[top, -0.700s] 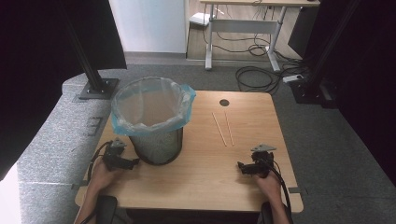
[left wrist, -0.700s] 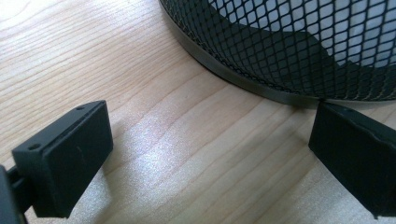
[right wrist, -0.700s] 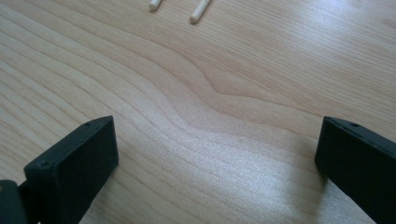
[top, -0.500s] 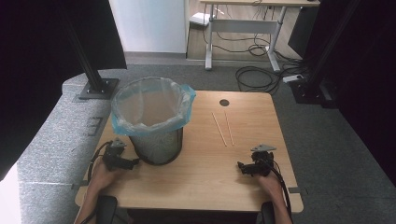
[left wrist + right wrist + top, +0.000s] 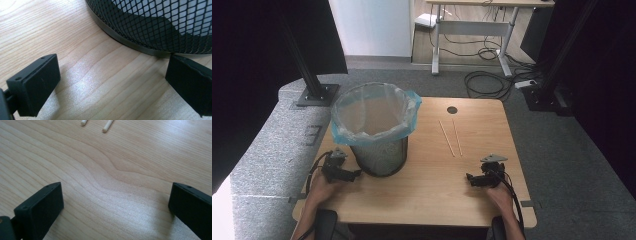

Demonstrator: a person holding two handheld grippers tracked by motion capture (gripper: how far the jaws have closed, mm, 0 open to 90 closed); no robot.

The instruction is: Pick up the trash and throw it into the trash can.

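Wooden table (image 5: 432, 195): pale, grain running across, with a small dark round hole (image 5: 452, 109) toward twelve o'clock of its centre.

Wire-mesh bin (image 5: 379, 155): black, upright, at about nine to ten o'clock of the table's centre, lined with a clear bag (image 5: 372, 112) whose blue-tinged edge folds down over the rim. In the left gripper view its metal base ring (image 5: 130, 42) curves across the top of the wood.

Two hands: the left hand (image 5: 321, 186) at seven o'clock and the right hand (image 5: 499, 192) at five o'clock, each coming up from the near edge of the table.

Left gripper (image 5: 354, 173): low over the table, just beside the bin's foot at its eight o'clock side. Its jaws stand wide apart with bare wood between them; one jaw tip lies close against the base ring, though contact cannot be told.

Right gripper (image 5: 469, 178): low over the table at four to five o'clock of centre, well apart from the bin. Its jaws stand wide, holding nothing, bare wood between them.

Two thin wooden sticks (image 5: 451, 137): lying flat and nearly parallel at one o'clock of centre, beyond the right gripper at its eleven o'clock. Their rounded near ends (image 5: 107, 127) show at the top of the right gripper view, apart from both jaws.
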